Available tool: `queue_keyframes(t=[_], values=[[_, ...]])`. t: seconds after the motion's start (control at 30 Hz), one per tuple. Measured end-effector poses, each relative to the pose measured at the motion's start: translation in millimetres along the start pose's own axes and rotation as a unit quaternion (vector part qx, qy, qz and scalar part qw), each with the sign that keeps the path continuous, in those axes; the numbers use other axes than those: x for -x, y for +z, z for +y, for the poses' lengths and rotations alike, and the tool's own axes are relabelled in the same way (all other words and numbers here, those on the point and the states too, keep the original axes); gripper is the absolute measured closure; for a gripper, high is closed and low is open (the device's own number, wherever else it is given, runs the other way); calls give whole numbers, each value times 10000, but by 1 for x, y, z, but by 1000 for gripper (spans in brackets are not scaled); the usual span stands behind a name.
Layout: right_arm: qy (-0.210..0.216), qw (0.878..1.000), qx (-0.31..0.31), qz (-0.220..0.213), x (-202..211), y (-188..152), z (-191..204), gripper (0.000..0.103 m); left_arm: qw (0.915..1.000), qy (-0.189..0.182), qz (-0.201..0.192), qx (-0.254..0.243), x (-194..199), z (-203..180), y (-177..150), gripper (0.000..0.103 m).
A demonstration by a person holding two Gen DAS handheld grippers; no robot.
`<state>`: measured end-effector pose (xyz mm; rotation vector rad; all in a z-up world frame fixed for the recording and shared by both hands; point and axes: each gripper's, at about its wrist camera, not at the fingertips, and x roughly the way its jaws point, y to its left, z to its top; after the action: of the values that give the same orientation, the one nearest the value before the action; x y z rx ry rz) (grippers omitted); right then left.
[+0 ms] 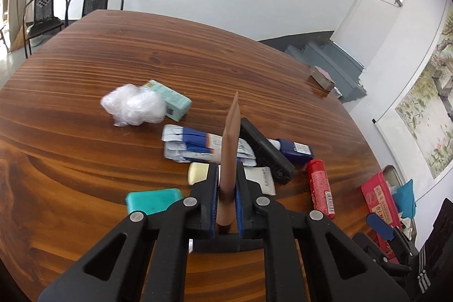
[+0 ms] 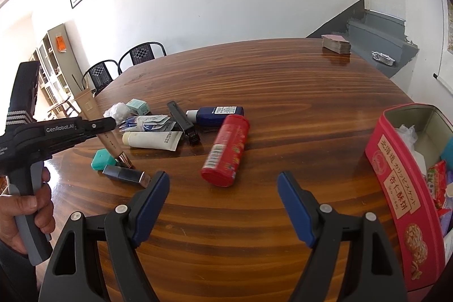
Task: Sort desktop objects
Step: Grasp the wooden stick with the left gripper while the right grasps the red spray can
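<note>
Between the left gripper's [image 1: 228, 183] fingers, clamped tight, a slim tan tube [image 1: 230, 157] with a coppery cap tilts just above the glossy wooden surface [image 2: 283, 92]. Beneath it lie a teal case [image 2: 99, 159] and dark lipstick [image 2: 126, 174], with sachets [image 1: 198, 145] and a red canister [image 2: 226, 150] close by; the right gripper [image 2: 222, 190] gapes wide, empty, near the red tin [image 2: 396, 174].

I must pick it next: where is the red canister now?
In the right wrist view the red canister lies on its side mid-table, right of the white tube, below the blue bottle.

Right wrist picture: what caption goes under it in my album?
Open right gripper hovers over the wooden table; left gripper pinches a tan tube.
</note>
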<state>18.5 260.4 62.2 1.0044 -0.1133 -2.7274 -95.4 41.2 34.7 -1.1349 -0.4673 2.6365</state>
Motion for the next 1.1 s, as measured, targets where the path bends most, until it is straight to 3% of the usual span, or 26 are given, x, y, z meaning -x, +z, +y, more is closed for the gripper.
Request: queue_keyframes(t=[0.3, 0.5, 0.9, 0.97, 1.1], values=[[-107, 9998, -182, -15, -2, 2, -11, 21, 9991, -40, 427, 56, -30, -11, -14, 92], [-191, 9994, -252, 139, -16, 7, -13, 21, 9998, -110, 129, -108, -3, -16, -11, 93], [-191, 9982, 132, 546, -64, 29, 15, 21, 9994, -284, 149, -148, 4, -19, -12, 93], [-258, 9972, 178, 674, -73, 28, 16, 30, 9993, -313, 92, -179, 8, -20, -12, 93], [-317, 9949, 226, 929, -86, 24, 13, 61, 9989, -411, 38, -241, 13, -26, -12, 93]])
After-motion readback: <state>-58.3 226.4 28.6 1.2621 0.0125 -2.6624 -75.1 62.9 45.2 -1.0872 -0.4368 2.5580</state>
